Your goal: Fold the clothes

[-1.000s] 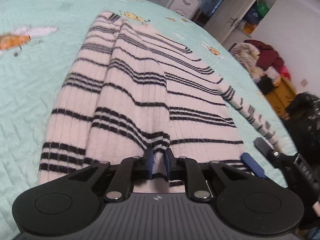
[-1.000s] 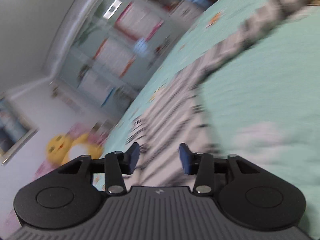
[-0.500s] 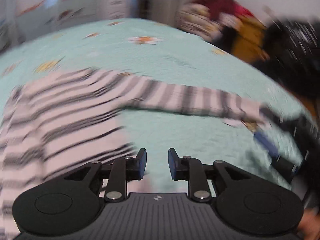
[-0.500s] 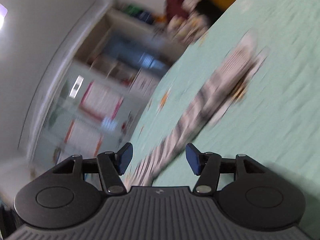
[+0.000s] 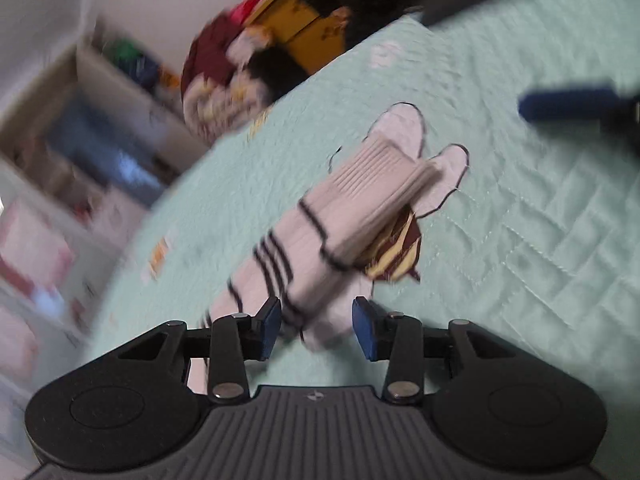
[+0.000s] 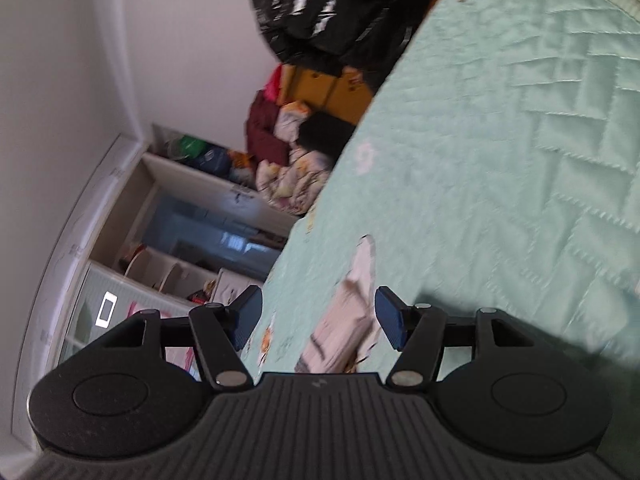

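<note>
The striped sleeve (image 5: 320, 236) of the sweater lies flat on the mint quilted bed (image 5: 520, 220), stretched out straight. In the left wrist view its long axis runs diagonally, from low between the fingers up and to the right, ending in the ribbed cuff (image 5: 384, 184) ahead.

The left claw (image 5: 316, 326) has just been opening. Its pads stand apart with the sleeve between them, and I see no pad pressing on it.

The right claw (image 6: 318, 316) has also been opening and stands wide. The cuff end (image 6: 344, 320) lies blurred between and below its fingers, not gripped.

Both claws point along the sleeve. By my judgement the right one is nearer the cuff, so it seems better placed to carry that end back across the body.
</note>
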Demonstrator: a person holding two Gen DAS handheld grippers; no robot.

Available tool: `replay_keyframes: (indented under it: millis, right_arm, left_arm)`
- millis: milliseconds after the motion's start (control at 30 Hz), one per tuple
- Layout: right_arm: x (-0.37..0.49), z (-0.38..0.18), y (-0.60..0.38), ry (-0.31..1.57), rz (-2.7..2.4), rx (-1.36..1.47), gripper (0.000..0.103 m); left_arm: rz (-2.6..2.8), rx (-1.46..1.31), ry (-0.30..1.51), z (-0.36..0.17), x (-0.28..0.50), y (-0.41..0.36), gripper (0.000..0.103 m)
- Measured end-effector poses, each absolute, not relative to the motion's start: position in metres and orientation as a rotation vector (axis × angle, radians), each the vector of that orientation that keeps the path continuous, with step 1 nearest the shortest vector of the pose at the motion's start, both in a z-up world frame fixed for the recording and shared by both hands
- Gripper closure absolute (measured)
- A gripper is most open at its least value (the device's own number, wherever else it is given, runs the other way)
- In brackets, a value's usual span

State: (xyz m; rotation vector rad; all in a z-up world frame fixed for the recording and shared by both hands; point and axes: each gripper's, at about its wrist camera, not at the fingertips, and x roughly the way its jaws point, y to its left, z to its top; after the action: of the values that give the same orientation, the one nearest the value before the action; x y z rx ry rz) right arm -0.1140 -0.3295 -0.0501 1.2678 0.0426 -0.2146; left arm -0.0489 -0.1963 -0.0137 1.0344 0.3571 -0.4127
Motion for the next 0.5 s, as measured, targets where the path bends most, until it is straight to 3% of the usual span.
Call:
replay_keyframes:
  millis: [200,333,400,500]
  right_arm:
    - [-0.113,-0.051,-0.340,0.024,-0.225,1.274,0.040]
    - [-0.116,-0.051,-0.342,0.014,-0.229,1.277,0.040]
    - [-0.118,-0.050,-0.341,0.012,-0.234,1.264,0.040]
    - [-0.120,-0.048,-0.339,0.008,-0.242,1.245,0.040]
  left_arm:
    - [-0.377,1.150,0.272,-0.028,-0.035,-0.217,0.067]
    - [-0.374,1.154,0.266,-0.031,-0.023,-0.223,0.081]
    - [-0.382,1.047,0.336,-0.020,-0.016,-0.217,0.089]
    - [-0.359,0.749,0.456,0.014,0.002,-0.190,0.093]
